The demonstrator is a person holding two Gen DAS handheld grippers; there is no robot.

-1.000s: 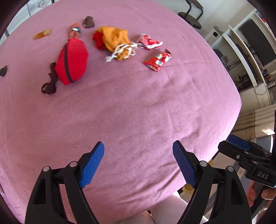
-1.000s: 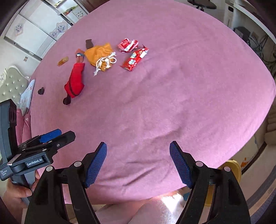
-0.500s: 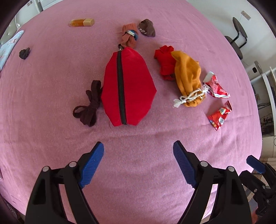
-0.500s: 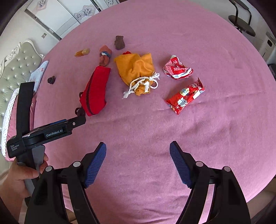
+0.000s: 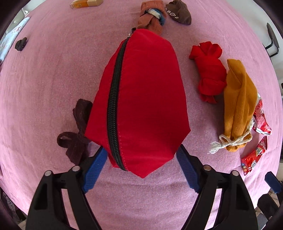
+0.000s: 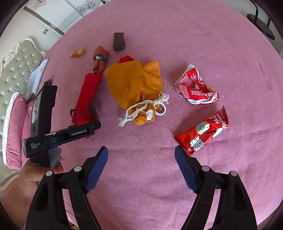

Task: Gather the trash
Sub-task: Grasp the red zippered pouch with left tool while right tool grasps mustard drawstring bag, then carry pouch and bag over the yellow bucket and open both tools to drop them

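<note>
A red zippered pouch [image 5: 141, 99] lies on the pink tablecloth [image 5: 44, 79]; its near end sits between the open fingers of my left gripper [image 5: 141, 168], not clamped. It also shows in the right wrist view [image 6: 86, 99]. Two red snack wrappers lie to the right: a crumpled one [image 6: 196, 88] and a flatter candy one [image 6: 203, 131], also seen in the left wrist view [image 5: 254, 157]. My right gripper [image 6: 141, 169] is open and empty, its right pad close to the candy wrapper's near end.
An orange drawstring bag [image 6: 138, 86] lies mid-table, with a red cloth bundle [image 5: 208, 74] beside it. A brown rolled sock [image 5: 152, 17], a dark brown sock [image 5: 178, 12], a dark strap [image 5: 76, 134] and an amber bottle [image 5: 84, 3] lie around the pouch. A tufted sofa [image 6: 16, 70] stands left.
Both grippers have moved forward over the table. The left one closed in until the red pouch's end lies between its fingers. The right one neared the wrappers.
</note>
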